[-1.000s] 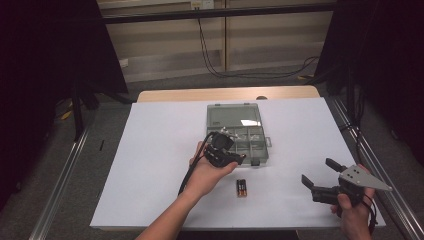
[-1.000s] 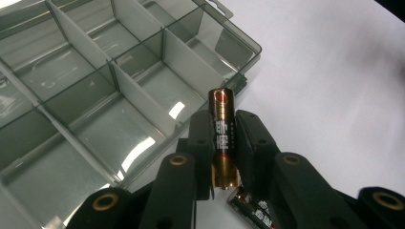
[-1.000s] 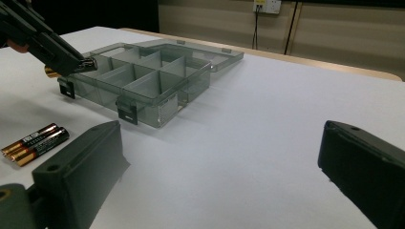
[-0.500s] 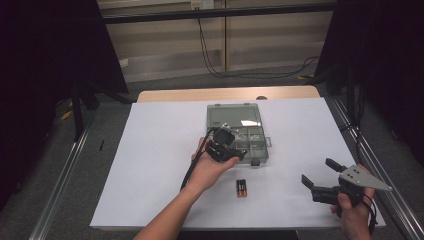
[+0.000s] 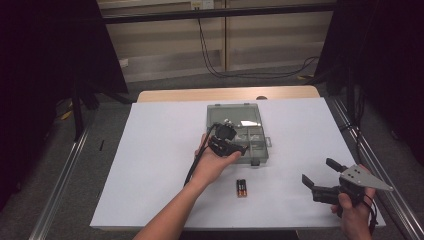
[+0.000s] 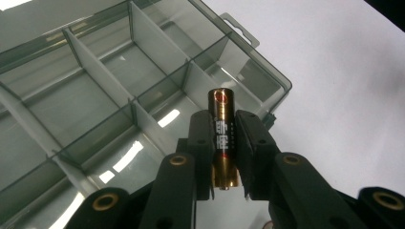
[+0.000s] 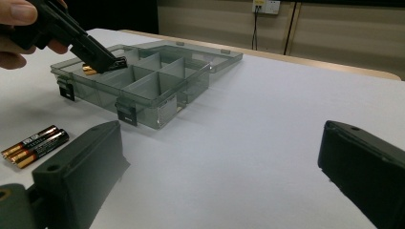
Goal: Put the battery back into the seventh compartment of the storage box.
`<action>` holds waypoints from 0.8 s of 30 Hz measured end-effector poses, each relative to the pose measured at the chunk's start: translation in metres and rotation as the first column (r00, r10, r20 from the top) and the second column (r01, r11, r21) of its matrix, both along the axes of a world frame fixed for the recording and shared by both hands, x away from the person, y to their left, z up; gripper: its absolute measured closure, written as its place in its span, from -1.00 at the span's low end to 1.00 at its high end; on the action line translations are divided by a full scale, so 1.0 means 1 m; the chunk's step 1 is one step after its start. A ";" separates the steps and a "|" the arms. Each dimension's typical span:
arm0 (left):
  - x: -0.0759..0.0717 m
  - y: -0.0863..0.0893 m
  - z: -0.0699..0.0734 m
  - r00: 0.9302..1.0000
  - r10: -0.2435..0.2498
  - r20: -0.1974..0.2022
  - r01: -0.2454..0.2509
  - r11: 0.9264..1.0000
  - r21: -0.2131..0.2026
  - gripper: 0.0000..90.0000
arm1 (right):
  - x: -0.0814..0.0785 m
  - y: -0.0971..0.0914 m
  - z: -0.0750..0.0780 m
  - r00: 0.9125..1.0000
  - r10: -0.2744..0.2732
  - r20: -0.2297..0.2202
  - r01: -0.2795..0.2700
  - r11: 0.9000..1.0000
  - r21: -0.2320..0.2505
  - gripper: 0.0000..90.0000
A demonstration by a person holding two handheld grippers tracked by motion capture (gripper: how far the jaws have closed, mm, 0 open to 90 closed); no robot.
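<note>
My left gripper (image 6: 224, 138) is shut on a gold and black battery (image 6: 223, 133), held above the near compartments of a clear grey organiser box (image 6: 95, 90). In the high view that gripper (image 5: 239, 149) hangs over the box (image 5: 250, 127) at its front left part, and the right gripper view shows it (image 7: 112, 62) dipping into the box (image 7: 157, 81) with the battery (image 7: 89, 70). Two more batteries (image 5: 241, 188) lie side by side on the white table in front of the box, also visible as batteries (image 7: 34, 144) at the left. My right gripper (image 5: 320, 175) stands open near the table's front right, with nothing between its jaws.
The box's lid (image 7: 200, 52) lies open flat behind it. White sheet (image 5: 150, 150) covers the table, with a wooden edge (image 5: 200, 94) at the far side. Metal rails (image 5: 65, 170) run along both sides. Cables (image 5: 215, 60) hang on the back wall.
My left hand has moved the gripper and battery a little farther over the box and slightly lower. The right gripper has stayed put.
</note>
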State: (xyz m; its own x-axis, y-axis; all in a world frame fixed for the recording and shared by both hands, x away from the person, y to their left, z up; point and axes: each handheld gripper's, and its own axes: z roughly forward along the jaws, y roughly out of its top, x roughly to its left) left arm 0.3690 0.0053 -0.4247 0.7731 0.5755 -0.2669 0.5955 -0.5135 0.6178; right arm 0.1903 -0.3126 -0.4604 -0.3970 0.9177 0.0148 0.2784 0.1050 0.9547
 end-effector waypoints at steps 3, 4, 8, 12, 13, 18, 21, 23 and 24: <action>0.002 -0.003 -0.002 1.000 0.004 -0.003 -0.004 1.000 0.001 0.71 | 0.000 0.000 0.000 1.000 0.001 0.003 -0.001 1.000 0.002 -0.98; 0.003 -0.004 -0.003 1.000 0.003 -0.002 -0.003 1.000 0.001 0.71 | 0.000 0.000 0.000 1.000 0.002 0.003 -0.002 1.000 0.004 -0.98; 0.006 -0.007 -0.006 1.000 0.013 -0.008 -0.013 1.000 -0.001 0.71 | 0.000 0.000 0.000 1.000 0.001 0.004 -0.001 1.000 0.004 -0.98; 0.009 -0.009 -0.008 1.000 0.027 -0.016 -0.027 1.000 -0.008 0.71 | -0.001 0.000 0.001 1.000 0.001 -0.001 -0.001 1.000 0.009 -0.98; 0.009 -0.009 -0.008 0.999 0.034 -0.013 -0.035 0.999 -0.006 0.71 | -0.001 0.000 0.001 1.000 0.001 0.002 -0.001 1.000 0.010 -0.98; 0.012 -0.012 -0.011 0.998 0.057 -0.024 -0.057 0.998 -0.014 0.71 | 0.000 -0.001 0.000 1.000 0.001 0.000 -0.001 1.000 0.008 -0.98; 0.012 -0.014 -0.013 0.997 0.066 -0.026 -0.067 0.998 -0.007 0.71 | 0.000 -0.001 0.000 1.000 0.000 -0.001 0.000 1.000 0.008 -0.98; 0.013 -0.015 -0.015 0.997 0.075 -0.026 -0.075 0.997 -0.009 0.71 | -0.001 -0.001 0.001 1.000 0.000 -0.001 0.000 1.000 0.008 -0.98; 0.012 -0.015 -0.015 0.996 0.082 -0.024 -0.082 0.997 -0.013 0.70 | -0.001 -0.001 0.001 1.000 0.000 -0.001 0.000 1.000 0.008 -0.98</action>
